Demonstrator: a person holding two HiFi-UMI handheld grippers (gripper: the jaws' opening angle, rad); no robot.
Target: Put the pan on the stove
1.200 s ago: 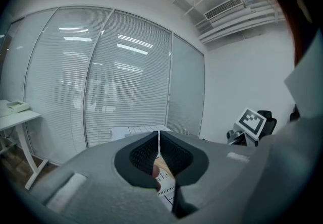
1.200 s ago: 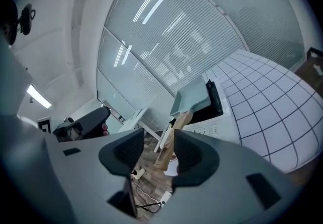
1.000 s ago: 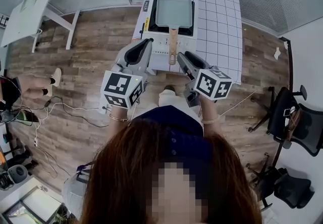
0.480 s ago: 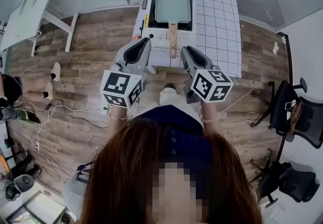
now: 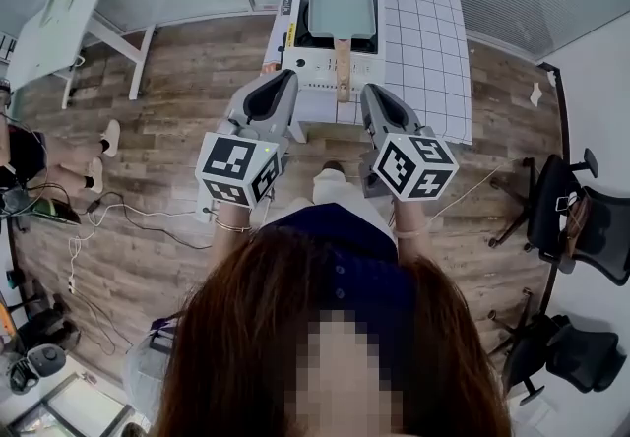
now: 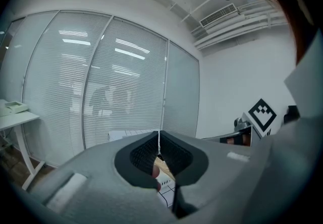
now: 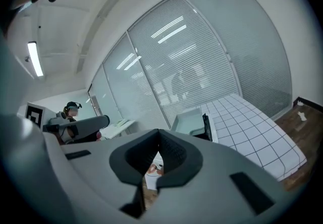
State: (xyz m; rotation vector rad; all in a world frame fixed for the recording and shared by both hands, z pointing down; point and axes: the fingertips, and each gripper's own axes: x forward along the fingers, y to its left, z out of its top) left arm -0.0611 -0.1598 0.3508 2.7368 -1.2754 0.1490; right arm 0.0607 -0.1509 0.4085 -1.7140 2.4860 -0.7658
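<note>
The right gripper [image 5: 374,98] has just brought its jaws together on nothing and drawn back from the pan's wooden handle [image 5: 343,66], so it has let go. The left gripper [image 5: 283,86] hangs beside it, its jaws pressed together too and empty. To me the job looks done. The pale grey-green rectangular pan [image 5: 341,8] sits flat and square on the black tabletop stove [image 5: 313,81], at the near end of the white gridded table [image 5: 423,41]. It is shallow and empty, with its handle pointing back towards the person.
</note>
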